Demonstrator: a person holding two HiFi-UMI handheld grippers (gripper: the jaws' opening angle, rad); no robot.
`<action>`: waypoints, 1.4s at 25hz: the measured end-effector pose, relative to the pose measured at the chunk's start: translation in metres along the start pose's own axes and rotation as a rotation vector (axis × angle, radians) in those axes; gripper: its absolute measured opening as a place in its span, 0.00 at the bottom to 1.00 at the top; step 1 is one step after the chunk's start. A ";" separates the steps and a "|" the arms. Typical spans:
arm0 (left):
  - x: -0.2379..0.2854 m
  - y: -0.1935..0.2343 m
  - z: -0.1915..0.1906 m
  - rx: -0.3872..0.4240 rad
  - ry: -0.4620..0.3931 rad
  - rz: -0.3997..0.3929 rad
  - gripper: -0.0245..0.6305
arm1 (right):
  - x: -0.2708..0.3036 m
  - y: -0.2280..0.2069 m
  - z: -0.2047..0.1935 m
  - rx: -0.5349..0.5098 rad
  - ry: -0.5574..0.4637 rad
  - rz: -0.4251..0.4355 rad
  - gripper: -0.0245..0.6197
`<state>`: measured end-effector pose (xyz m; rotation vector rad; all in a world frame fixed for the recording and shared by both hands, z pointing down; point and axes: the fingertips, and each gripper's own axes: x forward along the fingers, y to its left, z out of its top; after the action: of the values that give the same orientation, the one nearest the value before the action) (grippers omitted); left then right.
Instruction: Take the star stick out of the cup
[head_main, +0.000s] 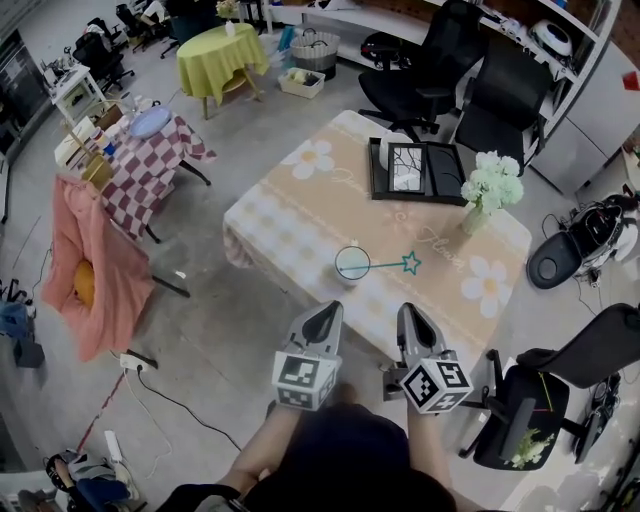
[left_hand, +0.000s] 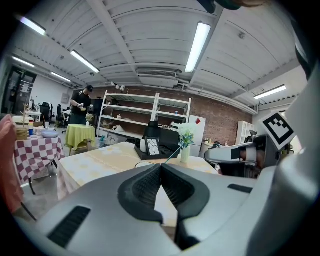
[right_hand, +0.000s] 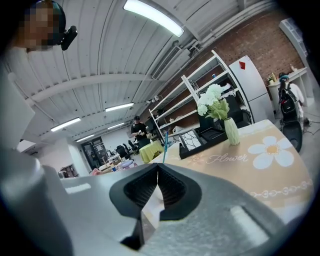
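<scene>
The left gripper (head_main: 322, 322) and the right gripper (head_main: 413, 322) are held side by side, close to the person's body, at the near edge of the table (head_main: 290, 215). In the left gripper view, the two fingers (left_hand: 142, 187) are pressed tight together. There is nothing between them. In the right gripper view, the fingers (right_hand: 172, 192) are also pressed tight together, and they hold nothing either.

A little way past the fingertips, between the two grippers, the cup (head_main: 352, 263) stands on the table. It is not touching either gripper. The star stick (head_main: 385, 265) is in the cup. It leans over the rim to the right, so its star end is out ahead of the right gripper's fingers. In the left gripper view the star shows just above the closed fingers, a bit to the right. In the right gripper view the thin blue stick sticks up just behind the fingertips.

Farther on, past the cup, a black tray (head_main: 440, 165) lies on the table. Beside it, to the right, is a vase of white flowers (head_main: 490, 185).

Beyond the table are black chairs (head_main: 430, 60). Far off to the left of the fingers are a checkered table (head_main: 150, 160) and a green table (head_main: 215, 55).
</scene>
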<state>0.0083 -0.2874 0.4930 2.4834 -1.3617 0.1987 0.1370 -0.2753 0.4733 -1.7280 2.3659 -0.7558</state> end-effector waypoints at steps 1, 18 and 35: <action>0.003 0.000 0.002 0.004 -0.001 -0.009 0.05 | 0.002 -0.001 0.001 0.002 -0.001 -0.003 0.04; 0.050 0.032 0.018 0.032 0.027 -0.093 0.05 | 0.041 -0.012 0.014 0.018 -0.030 -0.047 0.21; 0.080 0.052 0.035 0.059 0.026 -0.175 0.05 | 0.057 -0.022 0.040 0.055 -0.153 -0.134 0.22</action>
<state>0.0067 -0.3890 0.4909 2.6226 -1.1356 0.2341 0.1517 -0.3457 0.4593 -1.8649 2.1285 -0.6726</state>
